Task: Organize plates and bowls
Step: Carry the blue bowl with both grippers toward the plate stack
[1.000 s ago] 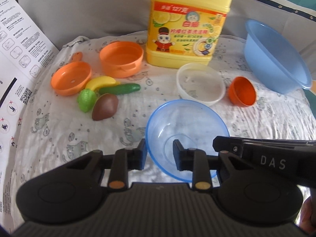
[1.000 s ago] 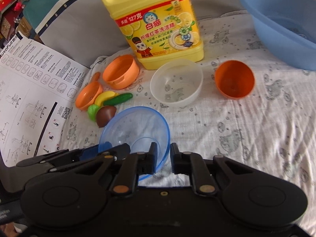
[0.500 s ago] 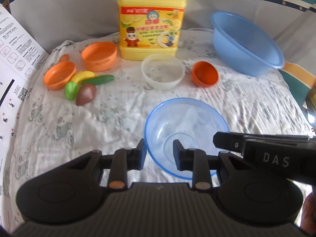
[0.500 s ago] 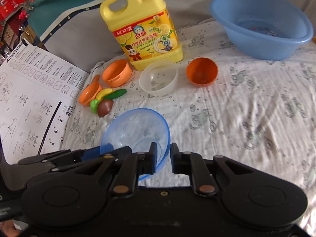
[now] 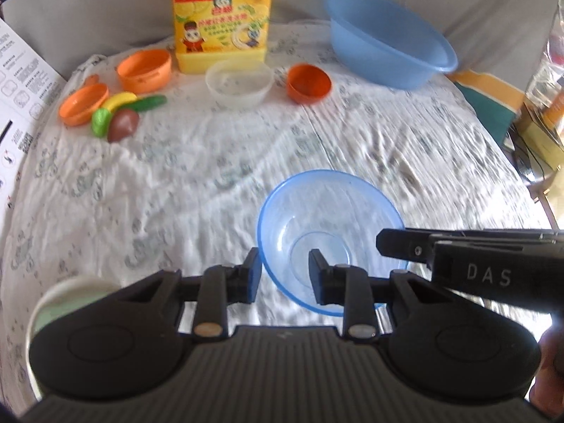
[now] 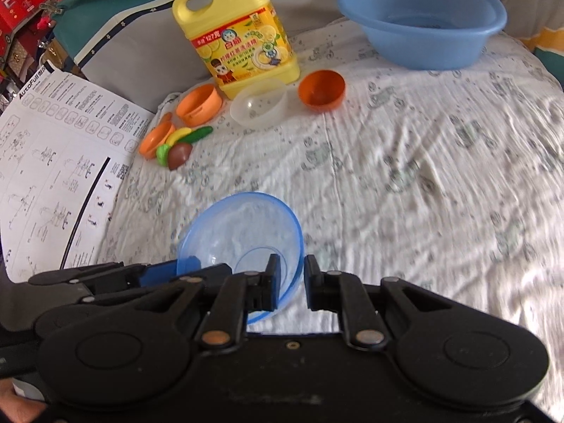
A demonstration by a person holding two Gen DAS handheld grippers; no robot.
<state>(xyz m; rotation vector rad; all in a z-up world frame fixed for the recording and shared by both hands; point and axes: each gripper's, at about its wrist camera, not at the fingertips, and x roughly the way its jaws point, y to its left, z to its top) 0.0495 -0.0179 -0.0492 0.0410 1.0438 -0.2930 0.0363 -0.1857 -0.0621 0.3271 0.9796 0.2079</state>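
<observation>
On the printed white cloth point(image 5: 197, 183), near its front, sits the clear blue bowl point(image 5: 328, 218), gripped from both sides; the left gripper point(image 5: 284, 268) has its jaws narrowly parted across the bowl's near-left rim, one finger outside the wall and one inside, and the wall stands between them; the right gripper point(image 6: 292, 278) does the same at the bowl's right rim, its jaws closed down to a slim gap with the blue edge pinched in it; whether the bowl rests on the cloth or is raised off it cannot be told; in the left view the right gripper comes in from the right edge as a dark bar lettered DAS, reaching over the bowl's right side; in the right view the left gripper lies low at the left with its blue-padded finger against the bowl; both views are smeared by motion blur over the cloth, so its print is hard to read; a pale round object point(image 5: 67, 299) at the lower left is half hidden behind the left gripper body; well behind stand a white bowl point(image 5: 239, 83), an orange bowl point(image 5: 308, 83), a large blue basin point(image 5: 387, 53) and a yellow detergent jug point(image 5: 220, 24)
</observation>
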